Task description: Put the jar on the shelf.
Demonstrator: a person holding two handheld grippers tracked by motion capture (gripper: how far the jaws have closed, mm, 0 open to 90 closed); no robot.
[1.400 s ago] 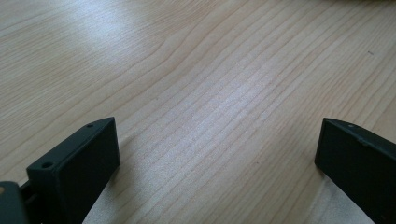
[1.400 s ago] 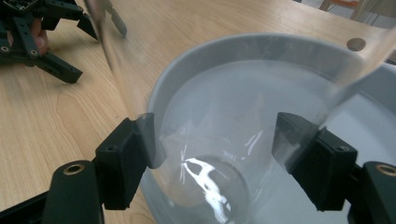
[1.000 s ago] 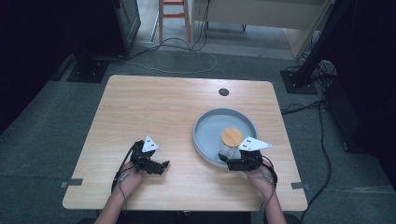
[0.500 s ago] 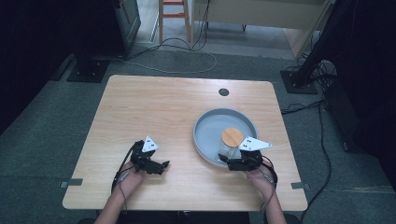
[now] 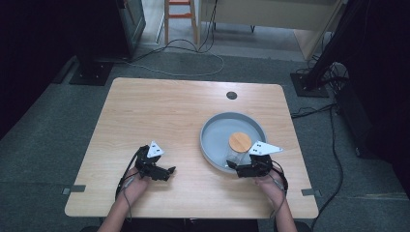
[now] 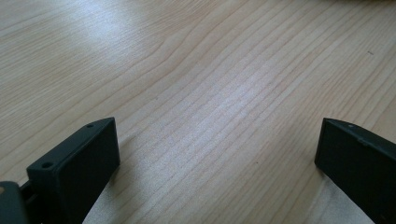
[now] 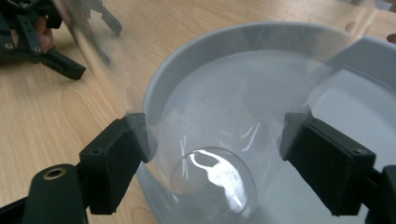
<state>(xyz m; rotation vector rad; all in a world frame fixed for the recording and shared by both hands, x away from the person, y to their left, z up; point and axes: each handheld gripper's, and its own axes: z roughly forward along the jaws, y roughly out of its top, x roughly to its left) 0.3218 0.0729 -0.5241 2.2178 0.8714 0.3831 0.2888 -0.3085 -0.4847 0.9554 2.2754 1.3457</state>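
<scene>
So, high view: glass jar (image 5: 238,151) with a round wooden lid (image 5: 240,141) stands in the grey tray (image 5: 212,131) on the right half of the table (image 5: 164,116), near the tray's near rim. Right gripper (image 5: 233,167) sits at that rim, just beside the jar. Left gripper (image 5: 170,170) rests well apart on bare wood.

Left gripper view: 2 jaws spread wide, nothing between them, only table (image 6: 210,93).

Right gripper view: jaws have just been opening; clear jar (image 7: 215,140) is between them, pads flank the glass with slight gaps, so released. Left gripper (image 7: 70,70) shows top left.
</scene>
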